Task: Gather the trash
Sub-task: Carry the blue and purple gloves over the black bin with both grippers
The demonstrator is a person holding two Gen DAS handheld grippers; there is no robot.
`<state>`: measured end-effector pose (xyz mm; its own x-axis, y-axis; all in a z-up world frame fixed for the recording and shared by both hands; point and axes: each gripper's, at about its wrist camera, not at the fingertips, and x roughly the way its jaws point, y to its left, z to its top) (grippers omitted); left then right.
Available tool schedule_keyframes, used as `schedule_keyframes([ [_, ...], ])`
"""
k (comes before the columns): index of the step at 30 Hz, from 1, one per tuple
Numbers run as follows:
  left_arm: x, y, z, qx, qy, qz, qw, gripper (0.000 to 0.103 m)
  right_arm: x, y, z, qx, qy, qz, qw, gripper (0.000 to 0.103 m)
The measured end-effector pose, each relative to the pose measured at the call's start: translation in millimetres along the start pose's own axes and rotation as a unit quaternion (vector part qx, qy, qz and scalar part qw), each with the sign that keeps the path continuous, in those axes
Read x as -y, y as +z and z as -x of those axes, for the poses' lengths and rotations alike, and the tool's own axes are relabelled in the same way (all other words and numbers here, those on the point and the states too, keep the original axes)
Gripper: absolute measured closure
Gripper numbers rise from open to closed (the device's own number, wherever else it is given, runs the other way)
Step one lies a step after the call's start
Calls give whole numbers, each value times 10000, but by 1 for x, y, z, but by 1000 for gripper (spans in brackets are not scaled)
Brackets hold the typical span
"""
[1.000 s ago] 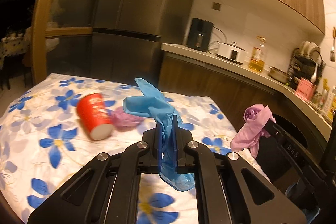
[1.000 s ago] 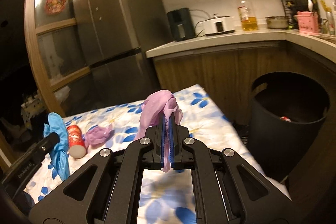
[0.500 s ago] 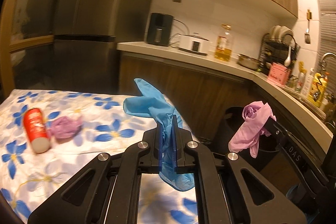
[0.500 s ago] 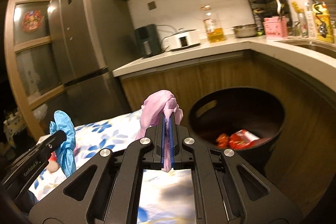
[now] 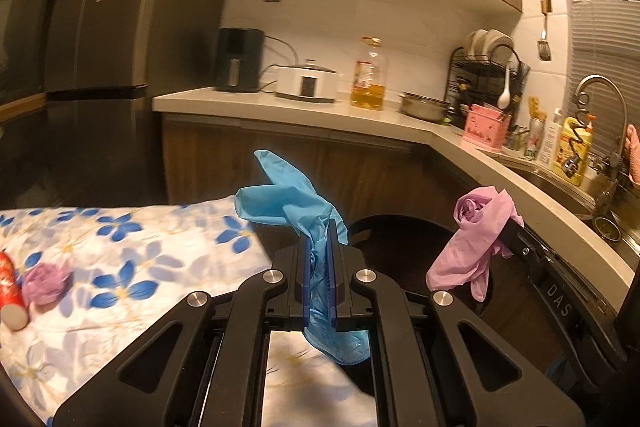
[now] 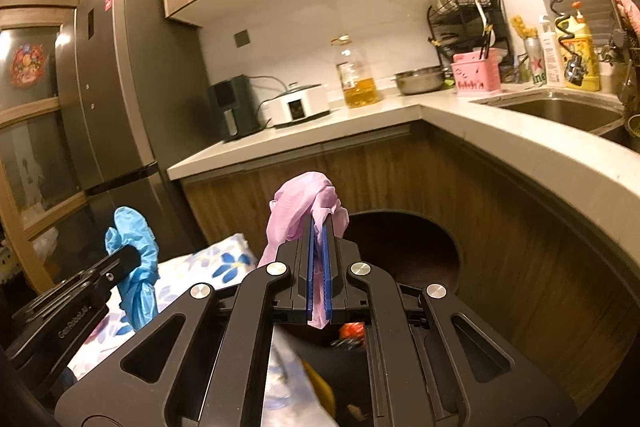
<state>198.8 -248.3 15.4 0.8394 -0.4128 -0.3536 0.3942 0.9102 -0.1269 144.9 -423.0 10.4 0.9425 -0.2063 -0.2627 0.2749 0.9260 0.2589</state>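
My left gripper (image 5: 320,227) is shut on a crumpled blue glove (image 5: 288,199), which sticks up above the pads and hangs below them. My right gripper (image 6: 319,223) is shut on a pink glove (image 6: 304,203); it also shows at the right of the left wrist view as the pink glove (image 5: 476,235). A black trash bin (image 6: 412,247) stands just past the table edge, under both gloves, with red and yellow trash (image 6: 352,331) inside. On the floral tablecloth (image 5: 120,259) lie a red paper cup (image 5: 10,291) and a purple wad (image 5: 44,283).
A wooden counter (image 6: 480,131) curves round the bin, with a sink (image 6: 560,111), oil bottle (image 5: 368,75), cooker (image 5: 306,83) and dish rack (image 5: 488,75) on it. A dark fridge (image 5: 112,27) stands at the left.
Both grippers swung right, away from the table's middle, to the bin, each keeping its glove. The cup and purple wad slid to the far left of the left wrist view.
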Motion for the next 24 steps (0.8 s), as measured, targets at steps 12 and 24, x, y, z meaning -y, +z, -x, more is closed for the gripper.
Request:
schedule_keyframes([
  [12,45,13,-33,-45,-365,-299,9989,97,28,18,-6,172,-250,46,9995,99],
  [24,69,15,-51,-133,-452,-500,9976,97,49,27,-13,163,-356,-32,9992,99],
])
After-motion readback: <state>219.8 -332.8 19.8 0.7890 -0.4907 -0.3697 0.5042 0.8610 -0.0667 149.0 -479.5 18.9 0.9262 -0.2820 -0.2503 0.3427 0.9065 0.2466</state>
